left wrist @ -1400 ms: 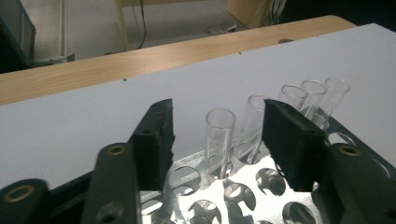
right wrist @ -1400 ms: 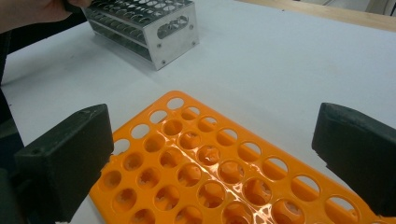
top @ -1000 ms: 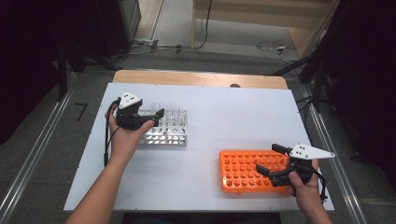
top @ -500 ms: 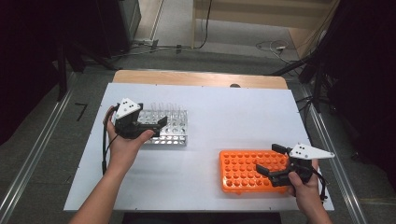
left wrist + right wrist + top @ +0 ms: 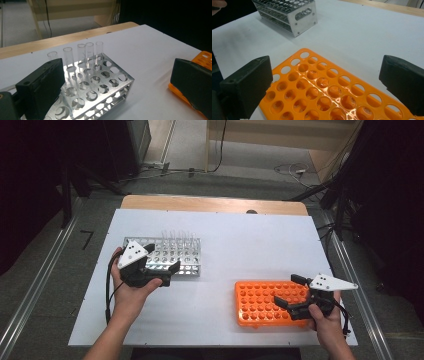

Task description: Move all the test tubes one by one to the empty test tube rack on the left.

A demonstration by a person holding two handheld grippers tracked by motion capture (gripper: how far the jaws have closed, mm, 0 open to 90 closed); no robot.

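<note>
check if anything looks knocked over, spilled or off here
Nothing stands out. The clear tubes stand upright in the metal rack, the orange rack lies flat and empty, and no spill shows on the table.

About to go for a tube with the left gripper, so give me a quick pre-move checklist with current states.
1. left gripper jaws open, nothing between them: ok.
2. Clear tubes upright in the far row of the metal rack: ok.
3. Left gripper lined up on a tube: not ok, it sits at the rack's near side.
4. orange rack holes free to receive a tube: ok.
5. right gripper open over the orange rack, away from the left: ok.
6. Tubes filled or capped: cannot tell.
</note>
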